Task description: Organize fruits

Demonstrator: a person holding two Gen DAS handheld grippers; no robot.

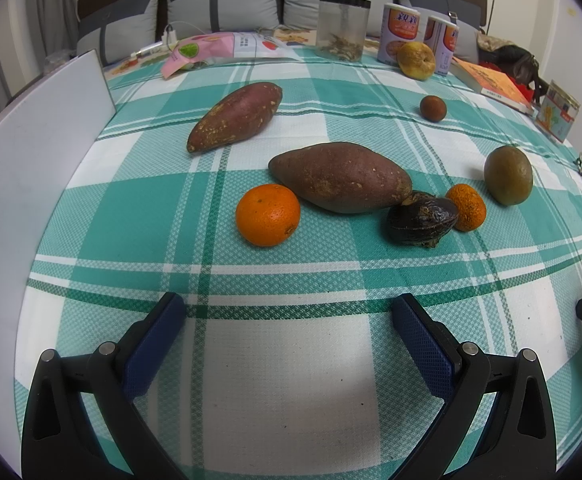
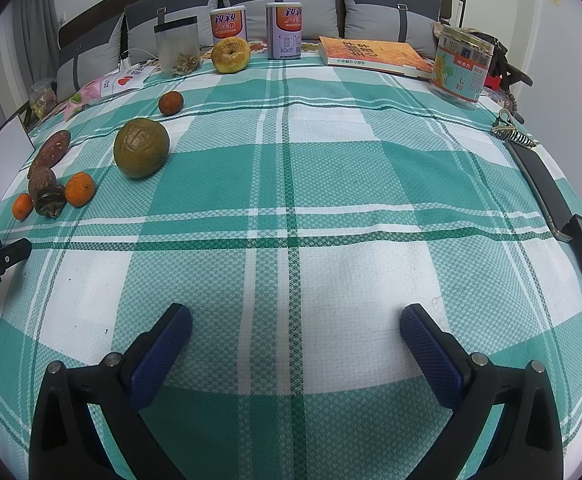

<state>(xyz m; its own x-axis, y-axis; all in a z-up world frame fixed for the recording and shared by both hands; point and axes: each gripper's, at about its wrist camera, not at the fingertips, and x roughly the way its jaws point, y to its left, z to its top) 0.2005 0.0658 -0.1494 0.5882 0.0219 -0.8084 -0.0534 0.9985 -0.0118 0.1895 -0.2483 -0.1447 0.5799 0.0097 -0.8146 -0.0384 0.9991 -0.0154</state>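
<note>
On the green plaid cloth lie two sweet potatoes, a large orange, a small orange, a dark wrinkled fruit, a green-brown round fruit, a small brown fruit and a yellow fruit. My left gripper is open and empty, a little in front of the large orange. My right gripper is open and empty over bare cloth, with the fruit far to its left.
A white board stands at the left edge. At the back stand a clear jar, two cans, a book, a labelled jar and a snack bag. Dark flat items lie along the right edge.
</note>
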